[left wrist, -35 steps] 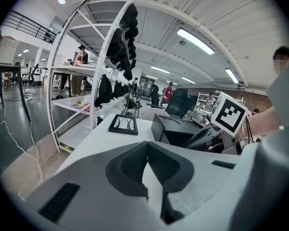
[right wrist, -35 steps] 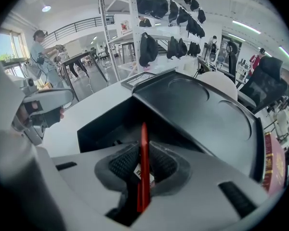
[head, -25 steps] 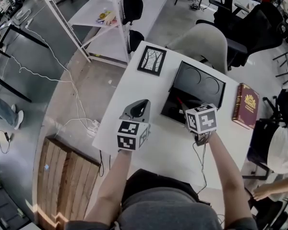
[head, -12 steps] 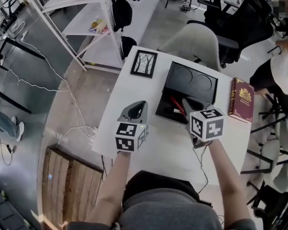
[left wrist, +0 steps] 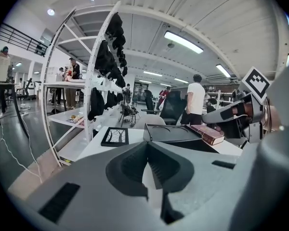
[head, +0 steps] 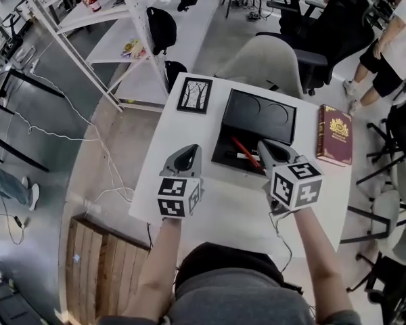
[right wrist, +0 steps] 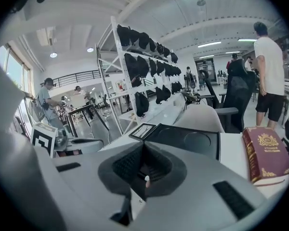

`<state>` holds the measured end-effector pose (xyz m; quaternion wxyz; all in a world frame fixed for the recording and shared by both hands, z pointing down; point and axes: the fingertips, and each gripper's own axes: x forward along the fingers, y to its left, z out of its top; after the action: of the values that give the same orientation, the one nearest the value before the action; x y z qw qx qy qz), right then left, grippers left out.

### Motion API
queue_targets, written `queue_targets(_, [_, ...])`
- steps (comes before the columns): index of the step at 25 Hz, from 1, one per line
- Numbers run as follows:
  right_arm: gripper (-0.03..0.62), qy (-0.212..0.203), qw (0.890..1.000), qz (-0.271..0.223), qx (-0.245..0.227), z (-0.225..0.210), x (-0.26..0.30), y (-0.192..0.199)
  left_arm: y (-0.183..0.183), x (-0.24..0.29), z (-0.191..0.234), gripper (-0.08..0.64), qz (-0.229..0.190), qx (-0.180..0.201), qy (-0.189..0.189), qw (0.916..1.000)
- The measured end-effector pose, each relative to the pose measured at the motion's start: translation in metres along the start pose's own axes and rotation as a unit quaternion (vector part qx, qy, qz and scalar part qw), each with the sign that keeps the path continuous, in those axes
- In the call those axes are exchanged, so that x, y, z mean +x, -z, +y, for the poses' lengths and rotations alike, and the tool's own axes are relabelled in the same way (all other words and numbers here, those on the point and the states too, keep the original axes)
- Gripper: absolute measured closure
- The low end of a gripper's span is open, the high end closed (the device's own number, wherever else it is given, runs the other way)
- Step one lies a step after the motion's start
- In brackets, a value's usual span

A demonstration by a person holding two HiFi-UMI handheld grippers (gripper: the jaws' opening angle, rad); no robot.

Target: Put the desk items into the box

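**Head view.** The white rectangular bench [head: 216, 215] carries a matte black rectangular box [head: 229, 144]. Its flat lid [head: 260, 116] is thrown back and shows two embossed circles. A slim red stick-shaped item [head: 245, 153] lies slantwise inside the box. A black-framed picture of bare trees [head: 195, 95] lies flat at the far left corner. A maroon hardcover book with a gold crest [head: 335, 134] lies flat to the right of the lid, apart from it. I hold both forearms extended forward, roughly parallel, over the near half of the bench. The grey moulded left tool [head: 189, 152] points away over bare bench, just beside the box's left wall. The right tool [head: 265, 147] sits over the box's near right corner.

**Left gripper view.** The left tool [left wrist: 147, 142] has its ribbed dark pads met at the tips, with nothing between them. The right tool's marker cube [left wrist: 256, 82] appears at the right edge.

**Right gripper view.** The right tool [right wrist: 144, 143] is fully closed, its knurled pads together. I cannot identify a small pale speck at the seam. The book [right wrist: 267, 153] shows its textured cover more clearly here than from above.
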<state>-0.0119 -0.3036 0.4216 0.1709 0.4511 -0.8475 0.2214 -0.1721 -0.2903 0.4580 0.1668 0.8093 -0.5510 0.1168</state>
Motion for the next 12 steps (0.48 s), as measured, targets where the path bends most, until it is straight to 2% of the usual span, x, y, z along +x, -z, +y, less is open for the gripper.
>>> queue_targets(12, [0.589, -0.009, 0.998, -0.064, 0.003, -0.005, -0.043, -0.002, -0.014, -0.017, -0.016, 0.554, -0.019, 0.011, -0.016, 0.9996])
